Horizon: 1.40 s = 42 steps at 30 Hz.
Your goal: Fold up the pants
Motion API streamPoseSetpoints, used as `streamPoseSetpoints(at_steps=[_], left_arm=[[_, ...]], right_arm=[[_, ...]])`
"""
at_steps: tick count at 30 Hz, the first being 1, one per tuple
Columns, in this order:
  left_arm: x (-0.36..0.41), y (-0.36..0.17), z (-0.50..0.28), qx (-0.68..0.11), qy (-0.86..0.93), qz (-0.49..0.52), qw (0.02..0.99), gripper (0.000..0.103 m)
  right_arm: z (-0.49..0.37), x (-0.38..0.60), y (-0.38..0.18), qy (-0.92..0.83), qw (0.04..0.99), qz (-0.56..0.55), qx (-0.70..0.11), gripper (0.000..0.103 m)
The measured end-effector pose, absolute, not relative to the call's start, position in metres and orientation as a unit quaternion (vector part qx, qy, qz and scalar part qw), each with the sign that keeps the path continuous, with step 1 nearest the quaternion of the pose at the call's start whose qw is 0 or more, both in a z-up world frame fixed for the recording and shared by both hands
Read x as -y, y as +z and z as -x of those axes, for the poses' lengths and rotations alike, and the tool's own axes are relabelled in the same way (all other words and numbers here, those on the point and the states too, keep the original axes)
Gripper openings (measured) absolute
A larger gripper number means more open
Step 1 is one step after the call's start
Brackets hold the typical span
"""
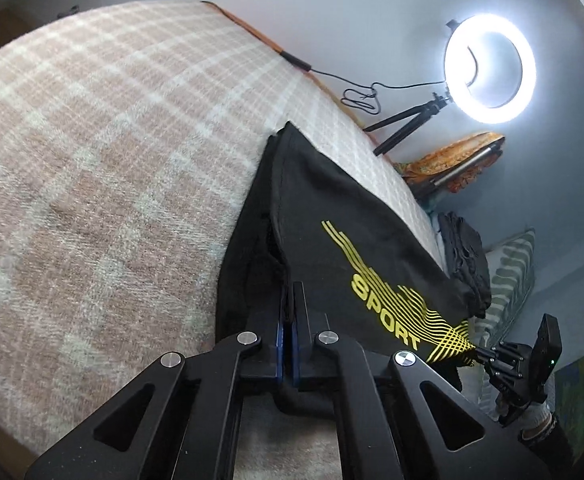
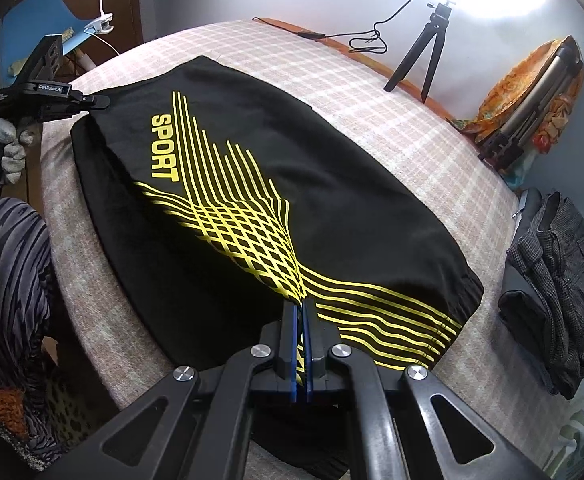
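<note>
Black pants (image 2: 332, 216) with a yellow "SPORT" line print lie folded on a pink checked blanket (image 2: 412, 128). They also show in the left wrist view (image 1: 332, 216). My left gripper (image 1: 290, 300) is shut on the pants' near edge; it shows in the right wrist view (image 2: 99, 101) at the cloth's far left corner. My right gripper (image 2: 302, 308) is shut on the printed edge at the near side; it shows in the left wrist view (image 1: 478, 354) pinching the printed corner.
A ring light (image 1: 490, 68) on a small tripod (image 2: 428, 56) stands at the blanket's far edge with a black cable (image 2: 364, 40). Folded dark clothes (image 2: 552, 280) lie at the right. An orange cloth with a second tripod (image 2: 532, 92) sits beyond.
</note>
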<state>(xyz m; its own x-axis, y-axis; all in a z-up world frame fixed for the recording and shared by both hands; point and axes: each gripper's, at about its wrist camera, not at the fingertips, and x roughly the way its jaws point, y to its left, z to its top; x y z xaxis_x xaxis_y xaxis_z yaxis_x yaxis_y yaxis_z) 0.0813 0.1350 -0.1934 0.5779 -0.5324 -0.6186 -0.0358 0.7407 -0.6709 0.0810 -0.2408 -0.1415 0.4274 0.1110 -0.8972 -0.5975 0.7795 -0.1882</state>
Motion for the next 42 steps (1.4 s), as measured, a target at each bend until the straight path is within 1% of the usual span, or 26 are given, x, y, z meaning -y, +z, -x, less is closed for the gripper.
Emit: streamPoseSetpoints(at_steps=[8,18,22,23,24,26,28,29,30,32,34,38,39,42], left_arm=[[-0.143,-0.184,-0.062,-0.421,-0.154,0.321,0.834,0.001],[-0.149,-0.197,-0.053,-0.433,-0.146,0.322,0.829,0.001],[-0.151,-0.199,-0.054,-0.435,-0.147,0.315,0.831,0.001],[-0.151,-0.200,-0.054,-0.437,-0.147,0.314,0.830,0.001],[-0.151,-0.201,-0.054,-0.439,-0.147,0.311,0.830,0.001],[-0.151,-0.204,-0.054,-0.442,-0.146,0.307,0.830,0.001],[-0.152,-0.208,-0.055,-0.445,-0.147,0.310,0.828,0.001],[-0.152,-0.209,-0.055,-0.445,-0.147,0.310,0.827,0.001],[-0.153,-0.209,-0.055,-0.444,-0.147,0.311,0.828,0.001],[-0.153,-0.208,-0.054,-0.443,-0.147,0.309,0.829,0.001],[-0.153,-0.208,-0.053,-0.442,-0.147,0.304,0.831,0.001],[-0.151,-0.207,-0.053,-0.444,-0.147,0.299,0.832,0.001],[-0.151,-0.206,-0.053,-0.444,-0.147,0.298,0.832,0.001],[-0.150,-0.204,-0.052,-0.444,-0.146,0.292,0.834,0.001]], right_arm=[[-0.068,0.240,-0.132,0.228,0.804,0.260,-0.484,0.000],[-0.044,0.233,-0.154,0.233,0.788,0.275,-0.500,0.000],[-0.043,0.237,-0.159,0.232,0.792,0.252,-0.505,0.000],[-0.044,0.240,-0.162,0.231,0.793,0.240,-0.510,0.001],[-0.045,0.243,-0.164,0.234,0.791,0.228,-0.517,0.004],[-0.044,0.250,-0.168,0.236,0.791,0.203,-0.526,0.004],[-0.039,0.253,-0.171,0.233,0.791,0.203,-0.528,0.005],[-0.037,0.255,-0.172,0.233,0.792,0.195,-0.529,0.006],[-0.036,0.258,-0.172,0.238,0.792,0.180,-0.532,0.012],[-0.032,0.265,-0.168,0.252,0.792,0.148,-0.535,0.015],[-0.030,0.279,-0.158,0.251,0.804,0.105,-0.529,0.028],[-0.039,0.327,-0.140,0.182,0.845,0.001,-0.502,0.033],[-0.045,0.343,-0.141,0.153,0.849,-0.029,-0.504,0.035],[-0.055,0.366,-0.154,0.112,0.841,-0.079,-0.523,0.035]])
